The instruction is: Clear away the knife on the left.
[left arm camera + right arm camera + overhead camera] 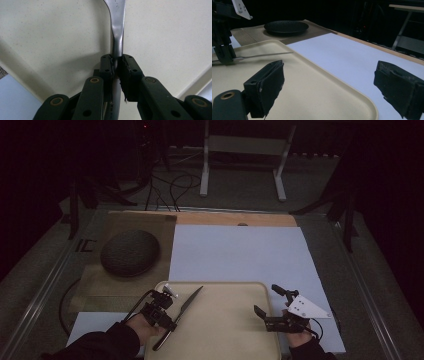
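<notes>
Steel and slim, one butter knife is lying flat over the smooth cream plastic tray's left side, its handle being pinched by the left tool, while the right tool is hovering wide open and empty at that tray's rounded right rim.

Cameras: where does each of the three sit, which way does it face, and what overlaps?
High view: above the person's side, looking forward and down on the tray; both forearms and tools come in from the bottom.
Left gripper view: on the left tool, looking along its jaws, which are shut on a knife over the tray.
Right gripper view: on the right tool, jaws wide apart, looking low across the tray towards the dark plate; the left tool shows at far left.
Shared: tray and knife in all three.
</notes>
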Available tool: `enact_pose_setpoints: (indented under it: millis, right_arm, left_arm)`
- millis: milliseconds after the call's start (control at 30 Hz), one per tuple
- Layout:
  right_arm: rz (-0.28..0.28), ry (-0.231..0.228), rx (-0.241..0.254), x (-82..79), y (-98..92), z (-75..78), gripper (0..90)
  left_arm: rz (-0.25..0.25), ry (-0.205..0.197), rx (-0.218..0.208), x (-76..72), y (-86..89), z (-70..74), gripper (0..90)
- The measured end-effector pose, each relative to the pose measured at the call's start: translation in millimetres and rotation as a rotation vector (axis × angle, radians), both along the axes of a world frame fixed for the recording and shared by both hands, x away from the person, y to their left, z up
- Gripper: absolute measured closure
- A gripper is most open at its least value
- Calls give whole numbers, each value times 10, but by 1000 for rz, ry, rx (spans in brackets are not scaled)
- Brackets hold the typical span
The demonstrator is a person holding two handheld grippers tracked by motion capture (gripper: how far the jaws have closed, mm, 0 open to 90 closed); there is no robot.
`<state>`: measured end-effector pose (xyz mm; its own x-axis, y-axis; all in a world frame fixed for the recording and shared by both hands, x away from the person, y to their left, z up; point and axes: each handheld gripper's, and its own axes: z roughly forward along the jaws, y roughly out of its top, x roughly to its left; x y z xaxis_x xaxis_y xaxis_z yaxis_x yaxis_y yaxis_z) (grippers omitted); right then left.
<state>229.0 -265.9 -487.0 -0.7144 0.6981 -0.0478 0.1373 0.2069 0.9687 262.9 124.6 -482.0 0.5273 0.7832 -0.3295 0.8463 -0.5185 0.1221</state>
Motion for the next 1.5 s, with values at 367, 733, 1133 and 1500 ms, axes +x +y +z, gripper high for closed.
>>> enact_pose_setpoints:
  millis: [367,733,1133,1500]
  right_arm:
    - [2,-1,-4,3,3,-4,91]
    - [2,1,-1,4,-4,-6,91]
    - [4,-2,-2,3,-2,0,91]
    - [6,-3,0,2,1,4,91]
  left_arm:
    - [-14,-2,11,-14,-42,-30,784]
    - [-126,-125,15,19,-125,186,318]
    - [-264,-199,-30,18,-175,270,37]
    - [-376,-371,-88,-25,-246,315,174]
